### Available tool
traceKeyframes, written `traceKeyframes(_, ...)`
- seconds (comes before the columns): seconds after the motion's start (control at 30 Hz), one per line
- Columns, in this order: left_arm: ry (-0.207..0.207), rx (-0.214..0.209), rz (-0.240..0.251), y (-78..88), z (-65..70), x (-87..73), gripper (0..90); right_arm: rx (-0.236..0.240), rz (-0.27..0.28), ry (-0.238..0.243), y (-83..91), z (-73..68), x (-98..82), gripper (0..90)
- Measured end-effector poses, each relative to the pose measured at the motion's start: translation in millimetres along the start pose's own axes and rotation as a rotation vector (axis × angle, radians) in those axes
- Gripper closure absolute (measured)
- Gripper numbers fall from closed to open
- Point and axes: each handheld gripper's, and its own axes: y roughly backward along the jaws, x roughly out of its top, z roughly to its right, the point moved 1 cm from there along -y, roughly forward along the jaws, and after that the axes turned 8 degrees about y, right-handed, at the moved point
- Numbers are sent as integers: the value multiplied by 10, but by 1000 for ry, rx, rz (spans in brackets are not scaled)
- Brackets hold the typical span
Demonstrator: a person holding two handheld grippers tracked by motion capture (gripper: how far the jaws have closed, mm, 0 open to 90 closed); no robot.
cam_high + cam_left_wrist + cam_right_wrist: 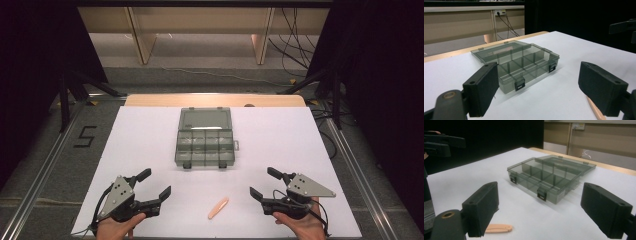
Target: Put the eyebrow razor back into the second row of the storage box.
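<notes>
At my 12 o'clock a smoky clear compartment box (pixel 205 137) sits on the white sheet (pixel 145 145), its lid laid back flat toward 12 and two dark latches facing 6. Past it I see the wooden table edge (pixel 150 100). At 10 o'clock the floor has what looks like a taped "5" (pixel 86 136). Black cables (pixel 295 45) hang at 1 o'clock.

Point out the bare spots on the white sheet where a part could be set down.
Wide bare strips flank the open box left and right. The near middle is tighter: the peach stick lies between the left claw and right claw.
</notes>
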Motion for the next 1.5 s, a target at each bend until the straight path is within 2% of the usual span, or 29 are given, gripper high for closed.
traceKeyframes(0.17, -4, -1, -2, -4, -3, 1, 166, -1, 1, 16, -16, -7, 0, 160)
traceKeyframes(0.23, -3, -1, -2, -3, -2, 1, 166, 15, -17, 29, -21, -9, 7, 165)
traceKeyframes(0.3, 0, 0, -4, -7, -2, -2, 166, 6, -14, 34, -30, -10, 8, 167)
traceKeyframes(0.37, -3, -1, -3, -7, -2, 0, 166, 41, -34, 46, -49, -14, 18, 176)
traceKeyframes(0.5, 2, 1, -4, -7, -3, -2, 166, 50, -47, 53, -58, -10, 20, 179)
traceKeyframes(0.57, 4, 1, -4, -7, -2, -2, 166, 45, -32, 83, -74, 11, 31, 180)
traceKeyframes(0.63, 3, -12, 8, -24, -7, -7, 166, 59, -51, 92, -87, 22, 50, 179)
traceKeyframes(0.73, 5, -10, 8, -25, -6, -7, 166, 106, -86, 102, -136, 12, 68, 183)
traceKeyframes(0.83, 8, -10, 8, -27, -8, -7, 166, 122, -125, 135, -182, -4, 80, 196)
traceKeyframes(0.93, 10, 2, -2, -17, -3, -4, 166, 131, -135, 167, -245, -14, 94, 205)
traceKeyframes(1.17, 13, 3, -4, -17, -8, -5, 166, 162, -182, 203, -339, -23, 137, 218)
traceKeyframes(1.2, 9, 3, -4, -19, -11, -4, 166, 180, -202, 216, -373, -16, 152, 222)
traceKeyframes(1.43, 6, 0, -7, -34, -19, -2, 166, 219, -242, 252, -466, 11, 187, 246)
traceKeyframes(1.47, 10, 0, -7, -37, -19, -1, 166, 243, -270, 257, -490, 13, 204, 250)
traceKeyframes(1.5, 8, -15, 8, -56, -25, -2, 166, 243, -270, 257, -490, 13, 204, 250)
